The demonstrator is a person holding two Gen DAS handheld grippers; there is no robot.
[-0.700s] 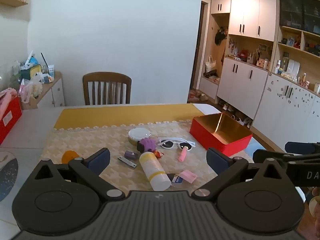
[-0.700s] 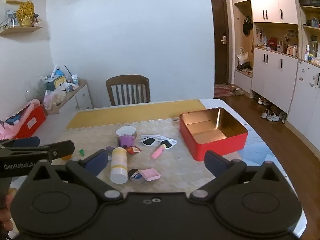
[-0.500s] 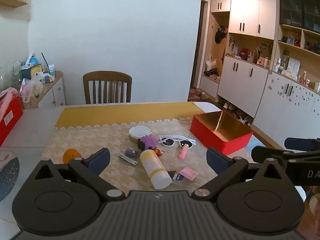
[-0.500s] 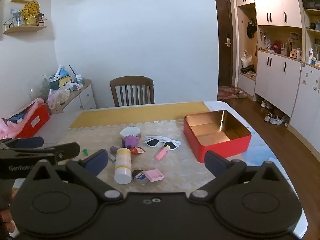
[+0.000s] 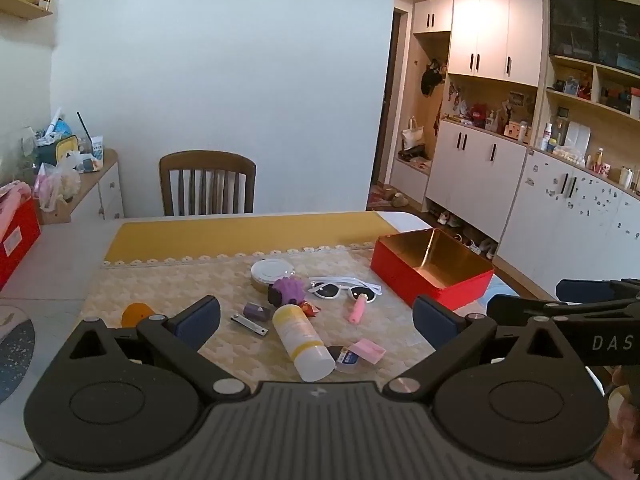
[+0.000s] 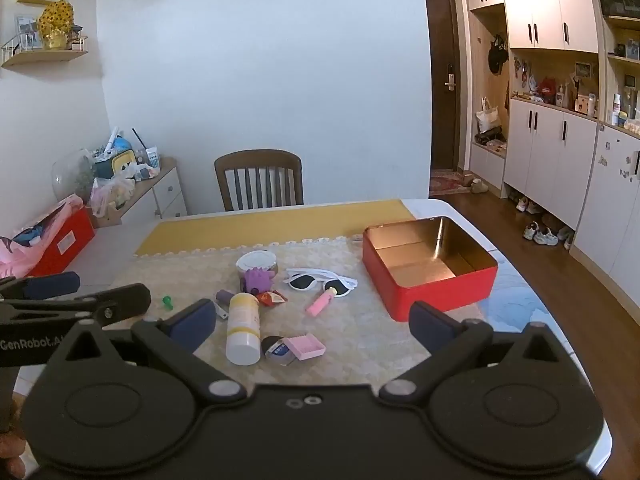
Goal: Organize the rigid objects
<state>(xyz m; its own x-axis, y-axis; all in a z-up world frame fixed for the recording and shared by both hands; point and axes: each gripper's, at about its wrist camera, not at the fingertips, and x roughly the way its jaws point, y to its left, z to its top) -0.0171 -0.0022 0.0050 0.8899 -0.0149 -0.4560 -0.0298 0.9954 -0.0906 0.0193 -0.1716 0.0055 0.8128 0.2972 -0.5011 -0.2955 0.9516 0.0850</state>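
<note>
Right wrist view, we see a lying yellow bottle (image 6: 243,328), pink case (image 6: 307,346), white sunglasses (image 6: 320,279) cluttering the mat, open red tin (image 6: 430,266) at right, wooden chair (image 6: 259,179) beyond, our left gripper (image 5: 316,314) and right gripper (image 6: 312,318) angled downward above the near edge, fingers spread wide, grasping nothing.

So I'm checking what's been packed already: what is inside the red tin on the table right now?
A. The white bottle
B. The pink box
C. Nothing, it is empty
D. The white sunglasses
C: the red tin shows only its bare gold floor, while the sunglasses, bottle and pink box lie on the mat outside it.
</note>
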